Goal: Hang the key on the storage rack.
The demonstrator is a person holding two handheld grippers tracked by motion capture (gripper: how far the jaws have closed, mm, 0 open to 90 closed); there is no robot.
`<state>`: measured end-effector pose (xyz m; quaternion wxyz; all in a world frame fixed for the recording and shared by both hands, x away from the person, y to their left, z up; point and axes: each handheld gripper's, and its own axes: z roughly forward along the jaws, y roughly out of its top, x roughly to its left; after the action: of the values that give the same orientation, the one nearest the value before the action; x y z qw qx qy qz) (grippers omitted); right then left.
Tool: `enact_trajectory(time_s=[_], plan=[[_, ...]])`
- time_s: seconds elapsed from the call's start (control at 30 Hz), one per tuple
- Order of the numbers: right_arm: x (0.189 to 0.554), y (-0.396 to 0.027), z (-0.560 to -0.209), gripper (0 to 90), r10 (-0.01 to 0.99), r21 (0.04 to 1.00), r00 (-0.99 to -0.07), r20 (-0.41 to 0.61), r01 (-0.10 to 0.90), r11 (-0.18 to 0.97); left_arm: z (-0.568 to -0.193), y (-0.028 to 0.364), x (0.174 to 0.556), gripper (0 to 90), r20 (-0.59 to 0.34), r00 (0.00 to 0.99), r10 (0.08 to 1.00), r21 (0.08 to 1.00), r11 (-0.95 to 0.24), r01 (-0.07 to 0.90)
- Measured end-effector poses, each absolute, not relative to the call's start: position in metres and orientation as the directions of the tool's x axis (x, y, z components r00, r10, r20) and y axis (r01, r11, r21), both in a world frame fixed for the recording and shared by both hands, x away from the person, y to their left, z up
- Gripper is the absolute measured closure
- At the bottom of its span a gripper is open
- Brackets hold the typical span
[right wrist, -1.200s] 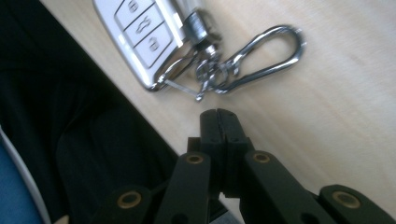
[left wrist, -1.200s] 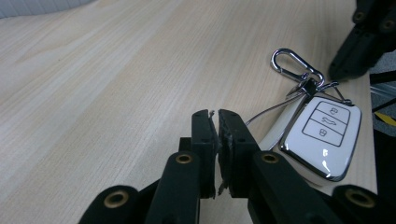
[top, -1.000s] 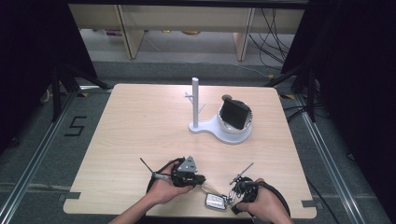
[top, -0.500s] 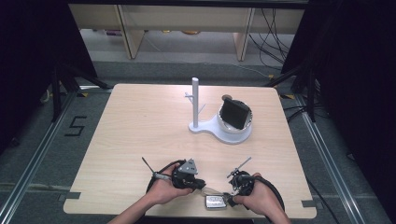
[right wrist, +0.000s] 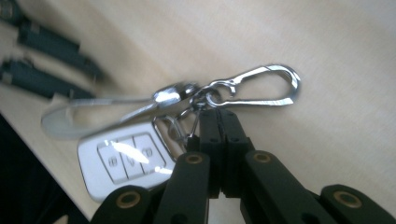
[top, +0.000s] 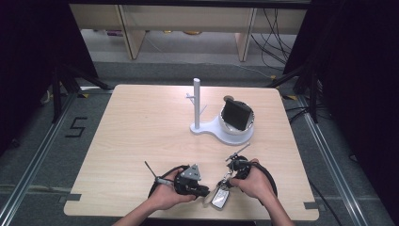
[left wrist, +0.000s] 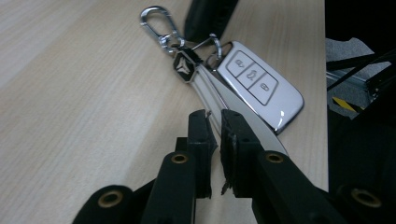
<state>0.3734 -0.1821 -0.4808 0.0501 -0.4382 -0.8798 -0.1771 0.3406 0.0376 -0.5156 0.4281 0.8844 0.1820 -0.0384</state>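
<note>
Presently, the car key fob [left wrist: 262,87] lies flat on the table [top: 141,141] near its front edge, between the two hands, with its strap [left wrist: 219,105], ring and carabiner clip [right wrist: 261,86] spread out beside it.

The right hand-held gripper [right wrist: 218,122] is fully closed, its jaws pinching the small ring that joins the fob to the clip. In my judgement this grip anchors the bunch at its joint so it can be lifted or steered by the hardware, not the smooth case.

The left hand-held gripper [left wrist: 212,123] has just been opening: its jaws stand a narrow gap apart, with the pale strap running between them, the pads apparently no longer pressing it. This looks like a hand-over of the load.

The white stand [top: 221,129] with its upright post waits well apart, mid-table, likely the hanging place.
</note>
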Motion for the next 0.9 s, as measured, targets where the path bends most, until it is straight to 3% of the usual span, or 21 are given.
enact_trajectory(time_s=[0.23,0.3,0.43,0.5,0.63,0.9], plan=[[0.381,-0.176,-0.482,80.7,0.783,0.316,-0.568,0.253,0.813,0.489,-0.519,0.031,0.336,80.1,-0.237,0.93,0.28,0.746,-0.561,0.359],[0.381,-0.17,-0.479,76.3,0.814,0.3,-0.51,0.278,0.851,0.431,-0.519,0.031,0.335,79.7,-0.232,0.934,0.273,0.745,-0.567,0.351],[0.385,-0.159,-0.481,69.6,0.835,0.317,-0.494,0.242,0.854,0.413,-0.518,0.031,0.334,78.6,-0.231,0.933,0.275,0.75,-0.56,0.351],[0.385,-0.153,-0.479,65.7,0.857,0.252,-0.454,0.243,0.883,0.397,-0.517,0.033,0.335,78.2,-0.221,0.935,0.277,0.753,-0.561,0.344],[0.382,-0.143,-0.48,58.2,0.857,0.262,-0.476,0.199,0.868,0.421,-0.515,0.037,0.336,77.4,-0.218,0.935,0.279,0.756,-0.557,0.343],[0.373,-0.125,-0.478,54.7,0.859,0.229,-0.499,0.114,0.855,0.466,-0.513,0.043,0.338,77.1,-0.212,0.929,0.304,0.758,-0.548,0.353]])
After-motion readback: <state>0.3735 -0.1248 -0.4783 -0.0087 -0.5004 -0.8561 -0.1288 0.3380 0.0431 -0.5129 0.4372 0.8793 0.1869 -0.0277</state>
